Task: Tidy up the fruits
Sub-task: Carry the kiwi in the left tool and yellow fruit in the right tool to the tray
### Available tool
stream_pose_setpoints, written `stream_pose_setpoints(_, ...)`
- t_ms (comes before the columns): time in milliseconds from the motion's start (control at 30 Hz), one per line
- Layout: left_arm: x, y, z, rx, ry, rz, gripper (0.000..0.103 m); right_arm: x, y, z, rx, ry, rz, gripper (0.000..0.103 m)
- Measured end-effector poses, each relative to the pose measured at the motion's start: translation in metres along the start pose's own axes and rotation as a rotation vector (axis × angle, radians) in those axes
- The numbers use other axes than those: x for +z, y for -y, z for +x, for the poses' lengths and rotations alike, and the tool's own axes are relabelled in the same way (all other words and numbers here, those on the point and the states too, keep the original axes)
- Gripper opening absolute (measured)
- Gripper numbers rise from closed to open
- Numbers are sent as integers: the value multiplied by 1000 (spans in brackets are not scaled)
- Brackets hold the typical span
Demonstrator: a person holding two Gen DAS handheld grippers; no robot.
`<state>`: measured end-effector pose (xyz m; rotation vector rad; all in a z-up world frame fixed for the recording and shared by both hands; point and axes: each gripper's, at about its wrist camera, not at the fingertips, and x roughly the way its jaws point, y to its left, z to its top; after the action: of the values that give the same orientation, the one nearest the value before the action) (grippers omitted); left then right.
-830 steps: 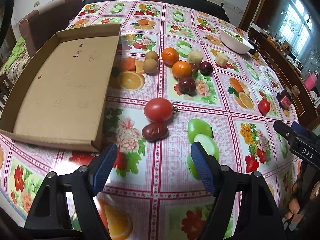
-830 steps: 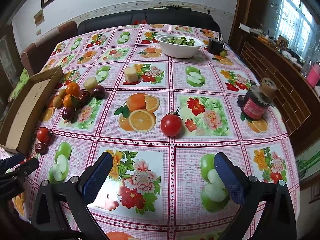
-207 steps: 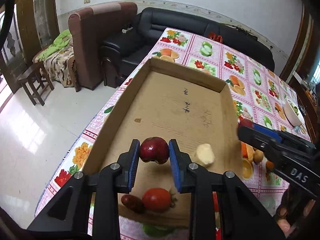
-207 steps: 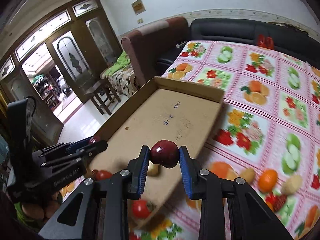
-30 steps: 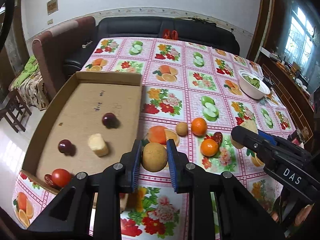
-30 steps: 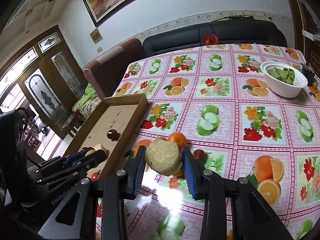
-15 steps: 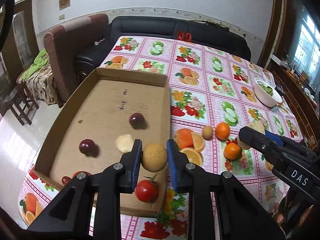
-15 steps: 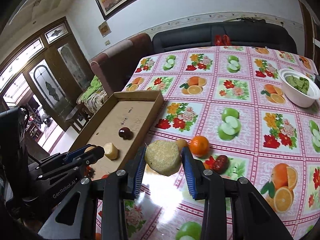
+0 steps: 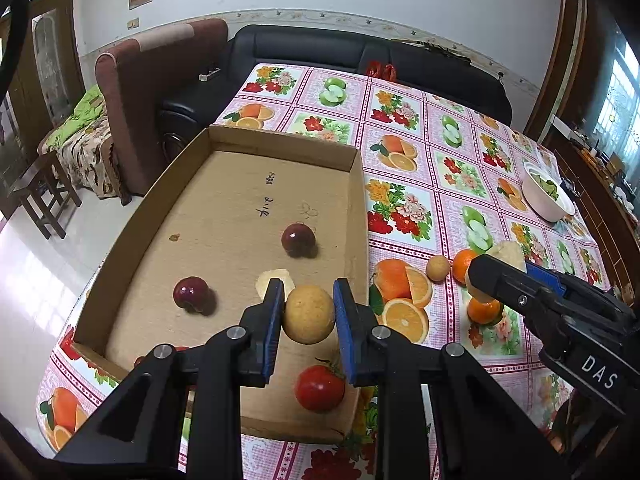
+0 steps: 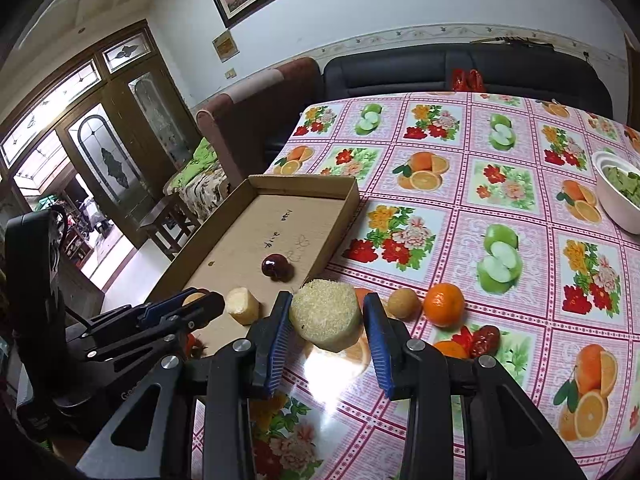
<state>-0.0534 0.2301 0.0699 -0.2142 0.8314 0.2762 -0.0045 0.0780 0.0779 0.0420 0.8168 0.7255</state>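
My left gripper (image 9: 308, 320) is shut on a round tan fruit (image 9: 309, 314) and holds it above the near right part of the cardboard tray (image 9: 240, 136). In the tray lie two dark red plums (image 9: 298, 238) (image 9: 191, 293), a pale cut chunk (image 9: 270, 280) and a red tomato (image 9: 319, 387). My right gripper (image 10: 326, 322) is shut on a pale yellow cut fruit chunk (image 10: 326, 314) and holds it over the tray's right edge (image 10: 336, 232). On the tablecloth lie two oranges (image 10: 444, 304) (image 9: 484, 311), a small tan fruit (image 10: 404, 303) and a red date (image 10: 486, 338).
A white bowl of greens (image 9: 548, 196) stands at the table's far right. A black sofa (image 9: 360, 52) and a brown armchair (image 9: 152, 76) stand past the table's far edge. The tray's left side lies at the table's edge, above the floor.
My left gripper has carried the tan fruit left, from over the tablecloth to over the tray. My right gripper has moved left toward the tray with its chunk.
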Motion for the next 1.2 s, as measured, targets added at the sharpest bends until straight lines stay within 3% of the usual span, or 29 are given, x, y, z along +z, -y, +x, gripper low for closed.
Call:
stream_pose_setpoints(400, 5, -12, 3, 10, 4, -15, 23, 2, -2, 9, 7, -12, -7, 36)
stream_pose_setpoints(667, 20, -52, 9, 38, 2, -82, 23, 15, -11, 30, 24, -30, -32, 36)
stream_pose_setpoints(1200, 39, -120, 63, 102, -97, -188, 23, 59, -51, 133, 61, -136, -94, 36)
